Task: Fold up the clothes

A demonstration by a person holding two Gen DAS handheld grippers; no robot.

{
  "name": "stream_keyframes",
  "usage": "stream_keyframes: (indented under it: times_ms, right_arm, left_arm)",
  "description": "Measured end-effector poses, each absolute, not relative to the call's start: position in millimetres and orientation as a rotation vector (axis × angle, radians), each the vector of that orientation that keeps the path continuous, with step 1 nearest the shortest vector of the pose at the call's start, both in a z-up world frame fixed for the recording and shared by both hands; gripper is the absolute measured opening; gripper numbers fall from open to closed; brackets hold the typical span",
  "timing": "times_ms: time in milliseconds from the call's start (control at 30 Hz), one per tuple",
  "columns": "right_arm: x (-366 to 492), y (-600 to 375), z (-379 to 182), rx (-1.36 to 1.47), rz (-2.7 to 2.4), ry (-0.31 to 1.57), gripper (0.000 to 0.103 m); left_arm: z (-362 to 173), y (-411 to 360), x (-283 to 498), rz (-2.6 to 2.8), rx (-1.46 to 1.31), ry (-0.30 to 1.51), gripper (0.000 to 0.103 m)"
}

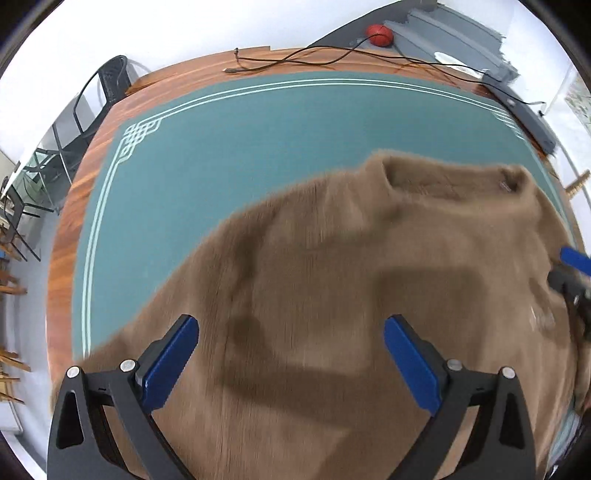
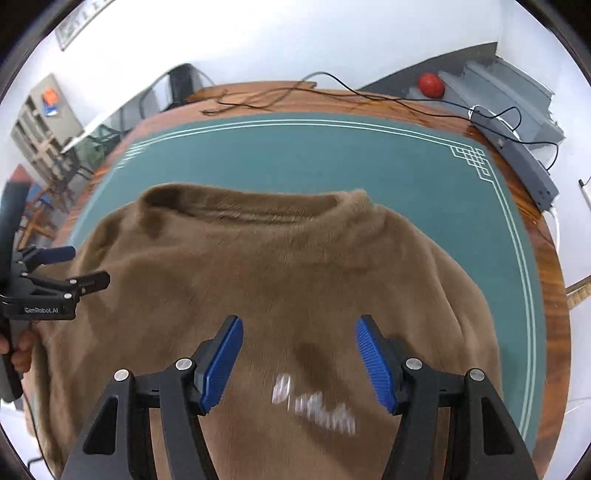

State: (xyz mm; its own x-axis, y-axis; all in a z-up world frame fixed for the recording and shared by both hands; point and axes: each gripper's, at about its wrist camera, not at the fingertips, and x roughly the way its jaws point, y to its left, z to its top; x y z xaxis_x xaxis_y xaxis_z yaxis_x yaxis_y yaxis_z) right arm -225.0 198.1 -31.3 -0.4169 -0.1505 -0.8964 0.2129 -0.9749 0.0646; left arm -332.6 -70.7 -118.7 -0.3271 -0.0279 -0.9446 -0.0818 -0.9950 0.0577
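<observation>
A fuzzy brown sweater (image 1: 332, 266) (image 2: 280, 266) lies spread on the teal mat, collar toward the far side, with white lettering (image 2: 314, 402) on its chest. My left gripper (image 1: 290, 332) hangs open above the sweater's left part, nothing between its blue pads. My right gripper (image 2: 298, 332) is open over the chest, just above the lettering, and holds nothing. The left gripper (image 2: 79, 266) also shows at the left edge of the right wrist view, held by a hand. The right gripper's blue tip (image 1: 574, 260) shows at the right edge of the left wrist view.
The teal mat (image 1: 229, 147) with white border lines covers a round wooden table (image 2: 550, 258). Thin cables (image 1: 317, 59) and a grey power strip (image 2: 521, 158) lie along the far rim. A red ball (image 1: 379, 35) sits on grey steps behind. Chairs (image 1: 85, 122) stand at the left.
</observation>
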Motion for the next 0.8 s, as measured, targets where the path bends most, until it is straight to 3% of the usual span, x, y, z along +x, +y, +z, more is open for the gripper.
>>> stream_keyframes:
  times_ms: [333, 567, 800]
  right_arm:
    - [-302, 192, -67, 1.668, -2.544, 0.055, 0.066]
    - [-312, 175, -76, 1.648, -2.604, 0.093, 0.084]
    - [-313, 177, -72, 1.646, -2.583, 0.071, 0.088]
  left_arm:
    - [-133, -56, -390, 2.592, -1.798, 0.101, 0.103]
    - [-139, -72, -390, 2.586, -1.760, -0.078, 0.103]
    - [-128, -82, -377, 2.603, -1.765, -0.047, 0.103]
